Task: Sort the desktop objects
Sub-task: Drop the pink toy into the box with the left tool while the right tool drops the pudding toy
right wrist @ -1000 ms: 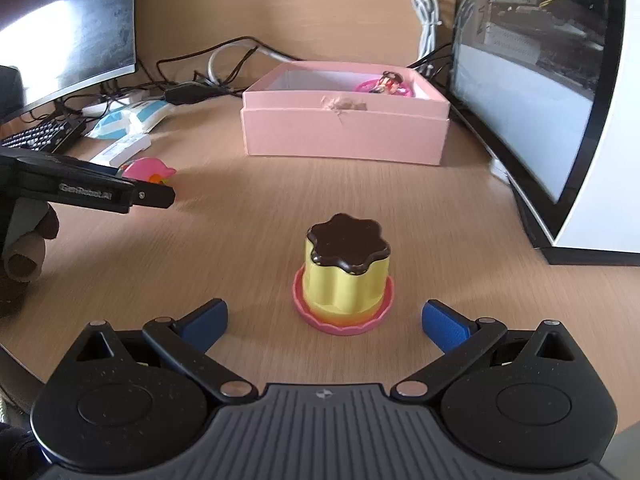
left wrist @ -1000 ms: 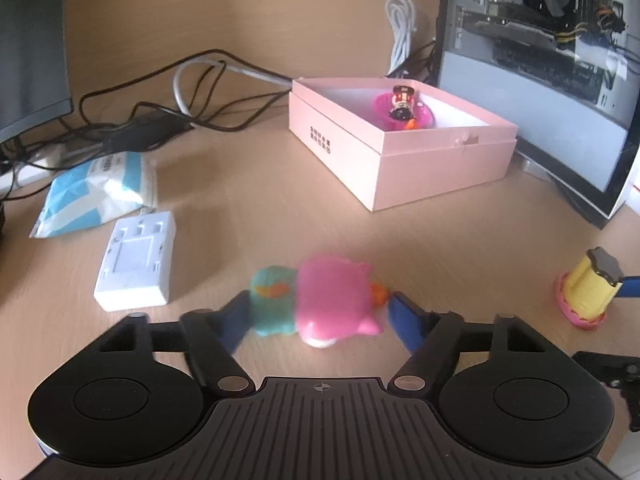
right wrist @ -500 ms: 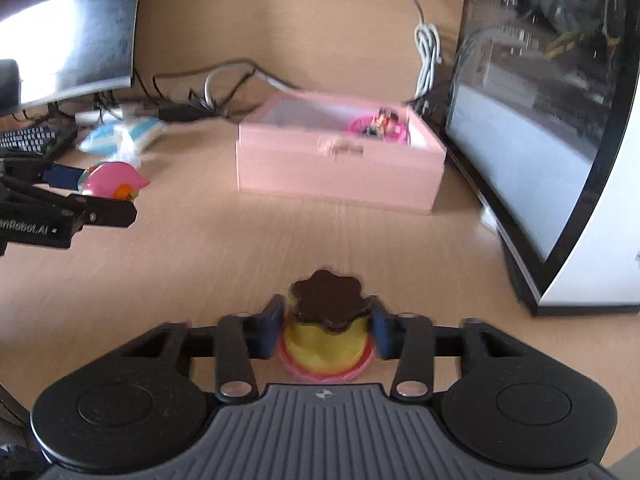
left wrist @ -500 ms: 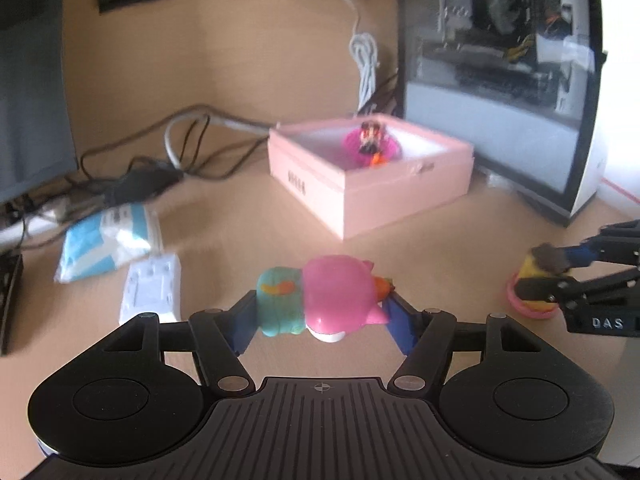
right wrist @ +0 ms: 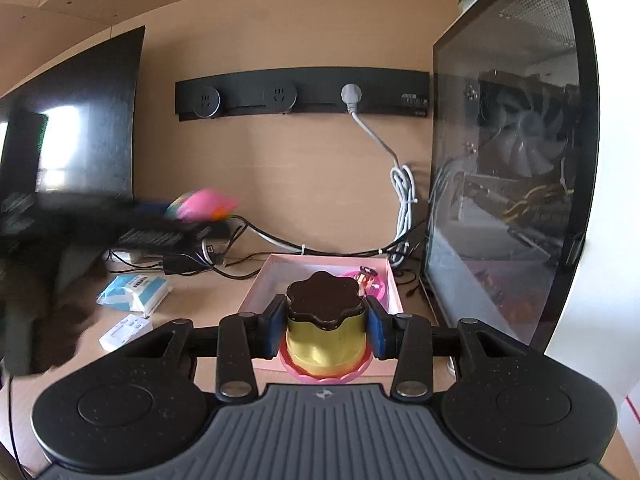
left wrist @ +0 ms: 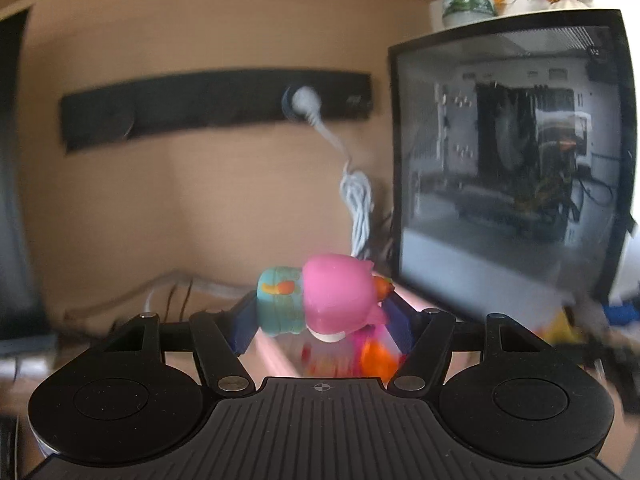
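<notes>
Risk: collision of both loads over pink box [right wrist: 256, 300], or a drop outside its near wall if released early; left view blurred. Left gripper [left wrist: 322, 308] pinching pink toy [left wrist: 336, 292], raised above box. Right gripper [right wrist: 326, 320] clamped on pudding toy [right wrist: 326, 332], lifted at box's near edge, figurine [right wrist: 370, 280] inside beyond.

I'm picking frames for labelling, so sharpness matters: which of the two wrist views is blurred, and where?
Left wrist: background smeared, only the pink toy in the left hand-held gripper stays fairly sharp. Right wrist: mostly crisp, pudding toy and pink box clear; the left edge is streaked, and the monitor shows glare.
</notes>
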Motion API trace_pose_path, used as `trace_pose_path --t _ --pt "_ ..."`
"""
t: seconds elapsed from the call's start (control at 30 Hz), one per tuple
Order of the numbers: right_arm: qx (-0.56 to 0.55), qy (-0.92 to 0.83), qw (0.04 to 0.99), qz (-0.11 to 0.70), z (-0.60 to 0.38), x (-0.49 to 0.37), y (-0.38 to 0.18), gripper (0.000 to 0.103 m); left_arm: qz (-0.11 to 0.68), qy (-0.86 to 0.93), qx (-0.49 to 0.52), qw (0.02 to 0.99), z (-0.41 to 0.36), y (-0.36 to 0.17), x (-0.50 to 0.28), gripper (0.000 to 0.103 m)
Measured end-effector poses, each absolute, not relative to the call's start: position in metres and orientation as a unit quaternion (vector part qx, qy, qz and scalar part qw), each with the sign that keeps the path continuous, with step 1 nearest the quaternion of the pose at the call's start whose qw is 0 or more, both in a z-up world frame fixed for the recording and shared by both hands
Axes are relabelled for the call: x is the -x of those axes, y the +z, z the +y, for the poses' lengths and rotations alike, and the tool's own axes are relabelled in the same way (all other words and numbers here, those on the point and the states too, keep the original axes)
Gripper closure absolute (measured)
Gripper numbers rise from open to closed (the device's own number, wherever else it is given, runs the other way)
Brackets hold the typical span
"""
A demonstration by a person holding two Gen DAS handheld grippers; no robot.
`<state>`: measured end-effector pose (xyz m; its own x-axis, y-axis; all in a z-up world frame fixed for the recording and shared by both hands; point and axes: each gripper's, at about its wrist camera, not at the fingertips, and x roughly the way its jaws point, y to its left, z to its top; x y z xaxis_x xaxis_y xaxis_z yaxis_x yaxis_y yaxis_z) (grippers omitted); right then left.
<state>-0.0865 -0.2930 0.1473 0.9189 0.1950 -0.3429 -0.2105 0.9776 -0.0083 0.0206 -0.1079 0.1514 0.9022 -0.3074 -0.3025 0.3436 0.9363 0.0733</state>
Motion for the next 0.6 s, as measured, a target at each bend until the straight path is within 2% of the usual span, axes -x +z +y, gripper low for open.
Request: trace_pose_path --t 0.07,0.13,0.23,0.47,0.6 --pt "0.026 0.101 0.980 0.169 -0.292 0.084 0.149 0.063 0.146 -0.168 -0.061 0.973 -0.120 0.160 -0.042 0.028" --pt "0.023 0.096 0.981 0.168 -0.296 0.080 0.151 0.063 0.164 -0.158 -0.042 0.973 -0.119 0.163 -0.057 0.015" --pt "0.005 0.084 0.981 0.174 -0.305 0.067 0.153 0.063 0.190 -0.153 -0.021 0.969 -0.102 0.151 -0.054 0.008" --pt "-0.017 0.067 0.978 0.197 -0.309 0.018 0.157 0.063 0.284 -0.177 -0.046 0.941 -0.061 0.080 -0.007 0.007" --pt "-0.007 0.061 0.977 0.203 -0.296 -0.022 0.161 0.063 0.305 -0.179 -0.064 0.933 -0.046 0.058 0.019 0.006"
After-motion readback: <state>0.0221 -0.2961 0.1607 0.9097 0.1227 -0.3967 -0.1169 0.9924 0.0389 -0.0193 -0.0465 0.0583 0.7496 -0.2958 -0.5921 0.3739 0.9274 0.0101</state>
